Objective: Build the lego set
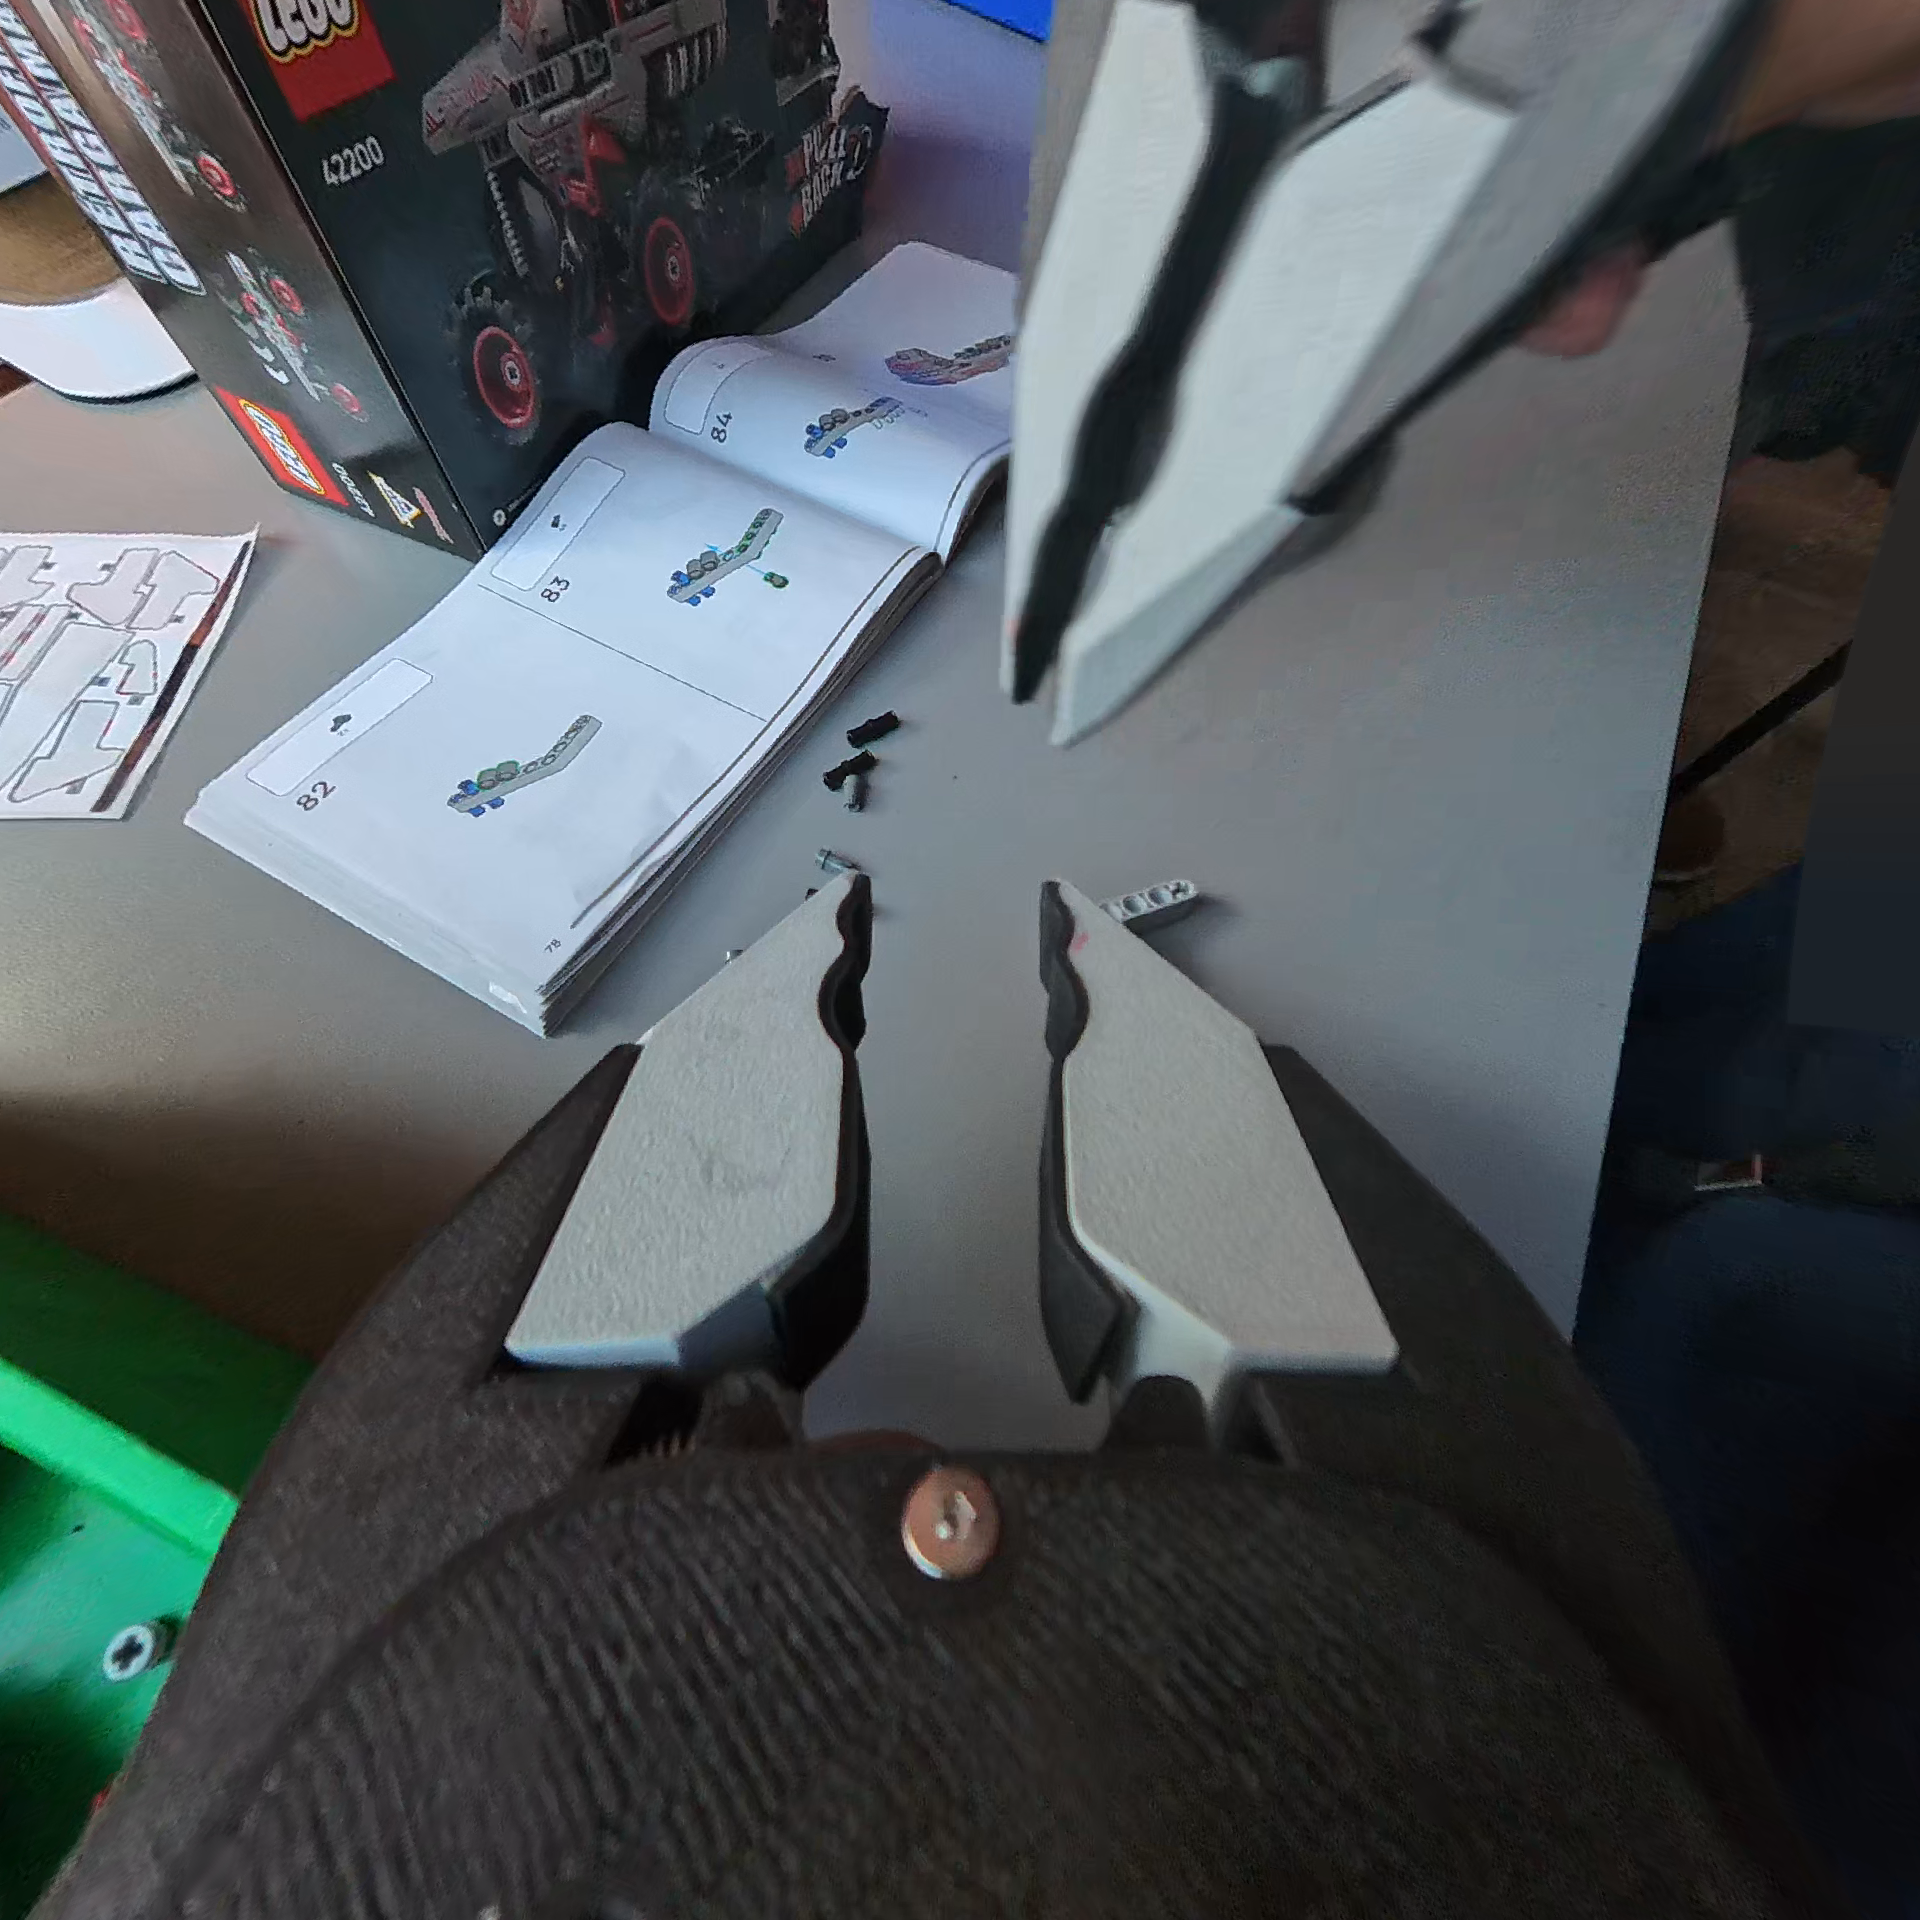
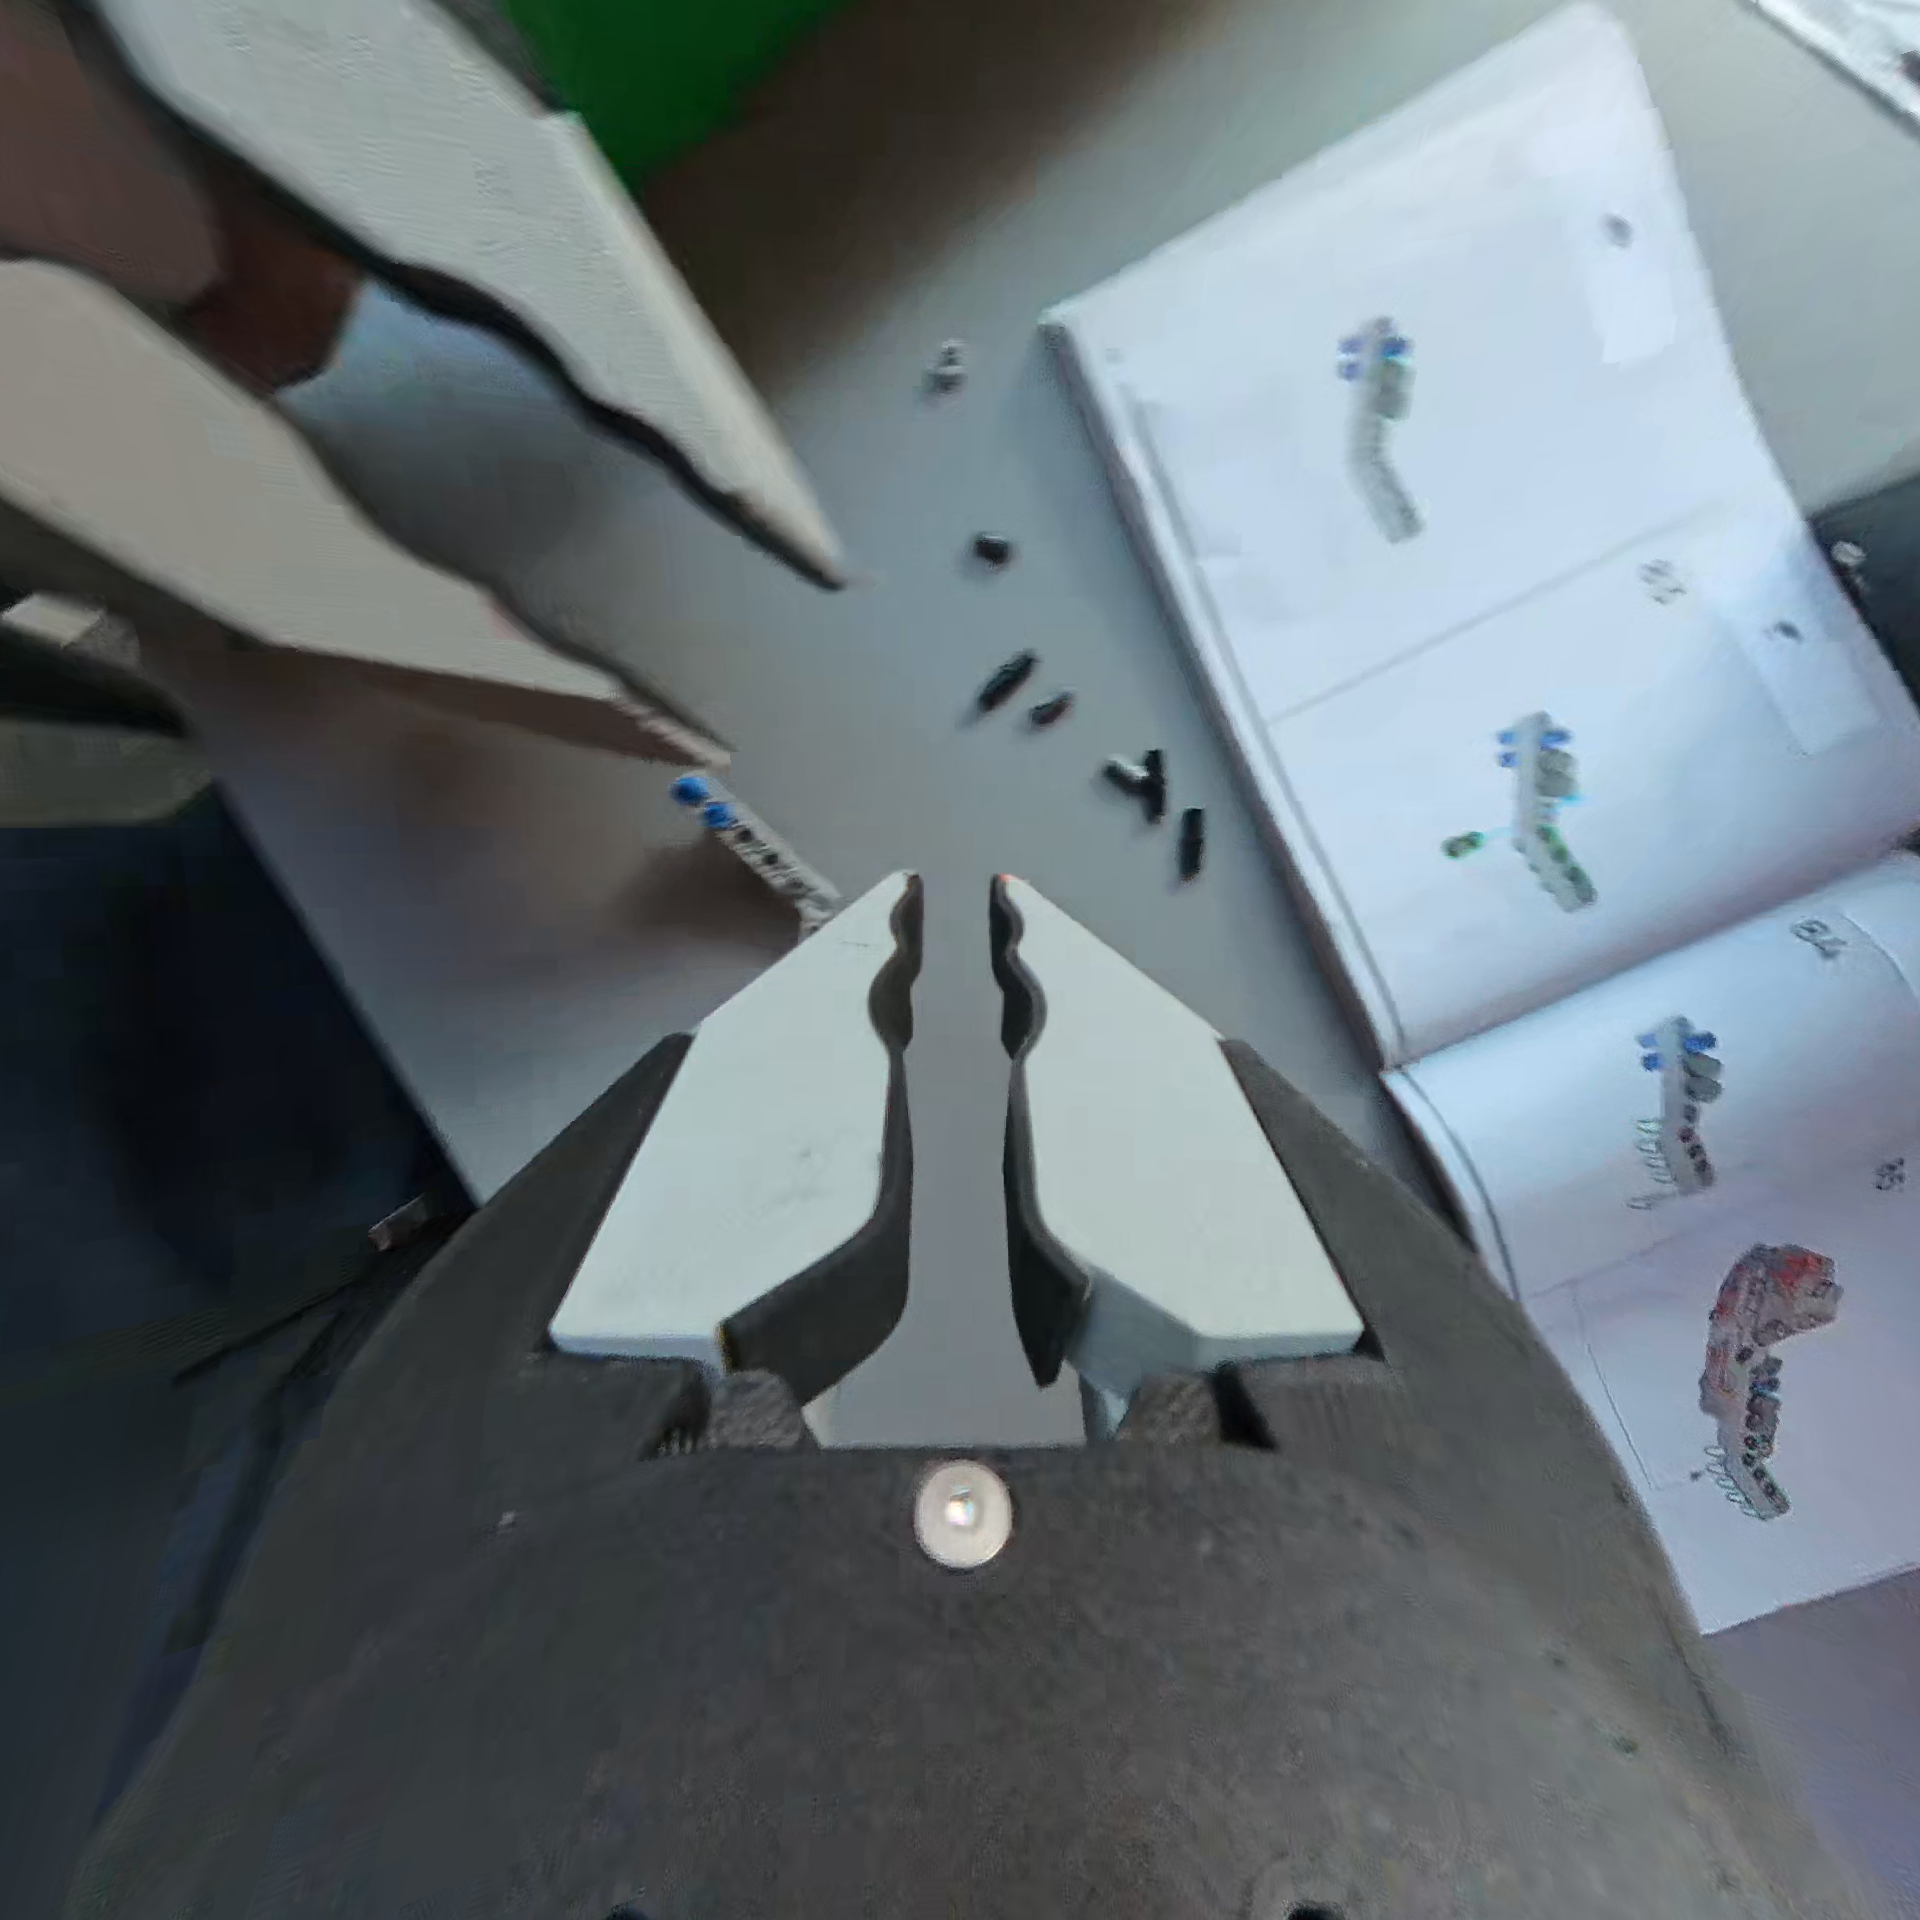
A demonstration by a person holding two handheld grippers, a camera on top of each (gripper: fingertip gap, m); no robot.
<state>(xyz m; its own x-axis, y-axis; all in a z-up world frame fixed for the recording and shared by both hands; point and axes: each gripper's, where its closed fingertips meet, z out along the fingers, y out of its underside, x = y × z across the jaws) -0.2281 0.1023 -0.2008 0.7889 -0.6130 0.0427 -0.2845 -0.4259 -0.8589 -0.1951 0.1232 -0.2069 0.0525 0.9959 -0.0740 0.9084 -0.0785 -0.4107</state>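
Note:
My left gripper [image 1: 956,891] is open and empty, low over the grey table [image 1: 1299,831]. Several small black pins [image 1: 871,730] lie just ahead of it, and a small grey pin [image 1: 834,860] lies by its left fingertip. A short grey beam [image 1: 1153,899] lies just beyond its right fingertip. My right gripper [image 2: 956,881] hangs above the table, its jaws slightly apart and empty. In the right wrist view the grey beam with blue pins [image 2: 748,842] lies left of its tips, the black pins [image 2: 1003,681] ahead. Each gripper shows in the other's view, the right [image 1: 1044,712] and the left [image 2: 774,665].
An open instruction booklet [image 1: 623,665] lies left of the pins and also shows in the right wrist view [image 2: 1507,623]. The set's box [image 1: 540,208] stands behind it, with a sticker sheet [image 1: 104,665] at far left. The table edge [image 1: 1662,727] runs close on the right. A green frame [image 1: 83,1455] sits lower left. My hands' fingertips stand some 5 cm from each other. The small grey pin [image 1: 834,860] is about equally far from each gripper, around 7 cm.

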